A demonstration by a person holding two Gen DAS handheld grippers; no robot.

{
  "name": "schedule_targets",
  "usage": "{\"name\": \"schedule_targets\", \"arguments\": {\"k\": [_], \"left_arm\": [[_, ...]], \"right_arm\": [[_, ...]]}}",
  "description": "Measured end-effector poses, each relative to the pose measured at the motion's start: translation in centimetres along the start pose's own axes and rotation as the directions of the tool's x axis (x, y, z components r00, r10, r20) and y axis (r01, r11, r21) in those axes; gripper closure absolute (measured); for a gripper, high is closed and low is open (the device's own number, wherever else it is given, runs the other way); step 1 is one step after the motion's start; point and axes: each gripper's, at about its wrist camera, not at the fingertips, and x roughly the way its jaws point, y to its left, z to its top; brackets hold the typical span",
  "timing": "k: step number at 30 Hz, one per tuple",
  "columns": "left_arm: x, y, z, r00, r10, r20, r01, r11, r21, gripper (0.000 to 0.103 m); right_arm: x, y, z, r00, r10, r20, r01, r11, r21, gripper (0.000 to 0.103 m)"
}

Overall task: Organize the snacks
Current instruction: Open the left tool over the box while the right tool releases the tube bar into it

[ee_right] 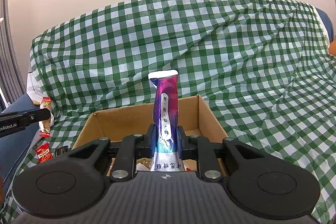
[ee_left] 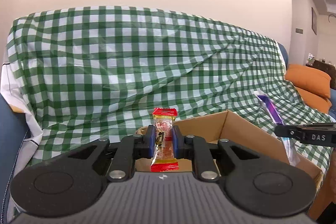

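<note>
Bright even indoor light; sharp focus; strong fisheye edge curvature.

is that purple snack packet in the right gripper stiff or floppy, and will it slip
Probably semi-stiff: the purple packet stands upright above the right gripper, though its top twists slightly. Its glossy film looks slippery, so it may slide. Likely light, as a mid-body pinch holds it.

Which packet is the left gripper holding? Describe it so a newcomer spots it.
Start at the green checked cloth, then the open cardboard box on it. At the box's near left edge, the left gripper pinches an upright clear snack packet with red ends. The right gripper's packet is taller and purple.
</note>
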Motion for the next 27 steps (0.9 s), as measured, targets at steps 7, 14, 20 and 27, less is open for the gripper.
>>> {"name": "schedule_targets", "arguments": {"k": [7, 14, 20, 27], "left_arm": [[-0.1, -0.9, -0.2, 0.999, -0.031, 0.007, 0.031, 0.999, 0.019, 0.085], [0.0, -1.9, -0.3, 0.998, -0.059, 0.014, 0.058, 0.998, 0.038, 0.085], [0.0, -3.0, -0.7, 0.996, -0.084, 0.018, 0.082, 0.993, 0.079, 0.085], [-0.1, -4.0, -1.1, 0.993, -0.113, 0.022, 0.109, 0.986, 0.125, 0.085]], "right_arm": [[0.2, 0.1, 0.0, 1.000, 0.009, -0.003, -0.009, 1.000, -0.022, 0.083], [0.4, 0.1, 0.1, 1.000, 0.007, -0.005, -0.008, 1.000, -0.028, 0.083], [0.6, 0.0, 0.2, 1.000, 0.005, -0.010, -0.005, 1.000, -0.031, 0.083], [0.7, 0.2, 0.2, 1.000, 0.008, -0.009, -0.009, 0.999, -0.042, 0.083]]}}
